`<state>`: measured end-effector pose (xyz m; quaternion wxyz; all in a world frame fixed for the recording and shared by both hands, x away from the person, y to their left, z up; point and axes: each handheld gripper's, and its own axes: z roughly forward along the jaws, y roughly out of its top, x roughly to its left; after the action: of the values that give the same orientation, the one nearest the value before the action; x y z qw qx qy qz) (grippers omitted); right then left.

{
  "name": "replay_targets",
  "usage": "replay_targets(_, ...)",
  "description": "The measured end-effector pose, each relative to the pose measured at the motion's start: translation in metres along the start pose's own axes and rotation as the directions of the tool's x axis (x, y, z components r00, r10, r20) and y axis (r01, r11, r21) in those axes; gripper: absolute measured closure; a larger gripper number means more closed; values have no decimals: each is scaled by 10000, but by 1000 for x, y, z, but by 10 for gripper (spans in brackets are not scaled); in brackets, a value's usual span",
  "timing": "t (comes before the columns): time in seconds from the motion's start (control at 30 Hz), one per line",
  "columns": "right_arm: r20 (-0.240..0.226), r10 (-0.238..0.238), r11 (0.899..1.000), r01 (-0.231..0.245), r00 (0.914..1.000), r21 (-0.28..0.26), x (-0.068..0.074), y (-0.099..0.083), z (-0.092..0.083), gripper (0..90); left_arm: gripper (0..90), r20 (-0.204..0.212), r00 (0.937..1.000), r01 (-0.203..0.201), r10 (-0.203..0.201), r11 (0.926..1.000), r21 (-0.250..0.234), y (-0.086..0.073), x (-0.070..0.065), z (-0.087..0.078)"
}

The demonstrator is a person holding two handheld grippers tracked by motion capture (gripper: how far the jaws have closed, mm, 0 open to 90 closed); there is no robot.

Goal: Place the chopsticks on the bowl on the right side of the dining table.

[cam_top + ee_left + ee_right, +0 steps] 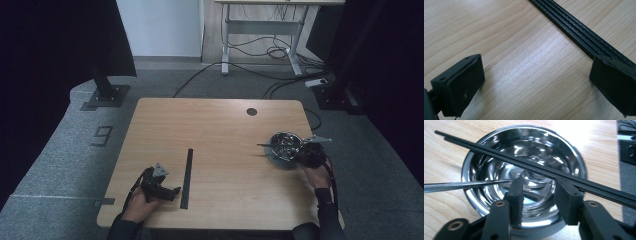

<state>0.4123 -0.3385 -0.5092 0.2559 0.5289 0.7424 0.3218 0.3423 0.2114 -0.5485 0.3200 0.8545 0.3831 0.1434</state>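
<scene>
While our right gripper [539, 195] gapes empty over one steel bowl [474, 202], two black chopsticks [499, 151] cross its rim; the left gripper [534, 82] stands wide beside one black strip [579, 35].

High view dim, dark at edges. Glare on steel bowl [524, 177] & counter [529, 67] sheen; near fingers [515, 200] soft, slightly blurred.

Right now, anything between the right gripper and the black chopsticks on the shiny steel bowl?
Nothing visible. The black chopsticks lie across the steel bowl just past the open right gripper; a thin silver rod lies aside.
</scene>
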Motion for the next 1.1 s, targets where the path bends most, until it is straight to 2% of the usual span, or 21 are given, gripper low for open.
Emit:
replay_targets(0.07,39,151,9997,-150,9999,-169,-3,-1,-3,519,0,1,10000,0,0,10000,-2,0,0,0)
replay_targets(0.13,92,384,9988,-381,9992,-298,-5,-2,-5,414,0,0,10000,2,-2,10000,-2,0,0,0)
replay_targets(0.2,523,369,9992,-359,9979,-196,-5,-3,-4,316,0,0,10000,0,0,10000,-2,0,0,0)
replay_targets(0.33,1071,472,9987,-450,9931,-221,-9,-9,-3,204,0,1,10000,0,0,10000,-3,0,0,0)
replay_targets(0.5,1345,787,9955,-708,9878,-626,-19,-14,-7,116,0,1,10000,1,-1,10000,-3,0,0,0)
replay_targets(0.6,1573,1040,9932,-942,9821,-684,-23,-16,-7,32,0,1,10000,0,0,10000,-4,0,0,0)
replay_targets(0.7,1724,1196,9918,-1098,9777,-653,-27,-17,-6,5,0,1,10000,-1,1,10000,1,0,0,0)
replay_targets(0.97,1576,1641,9845,-1516,9738,-885,-38,-21,-4,0,0,6,10000,-1,1,10000,-2,0,0,0)
replay_targets(1.1,1373,1965,9769,-1818,9708,-1125,-45,-24,-3,0,0,4,10000,0,0,10000,-1,0,0,0)
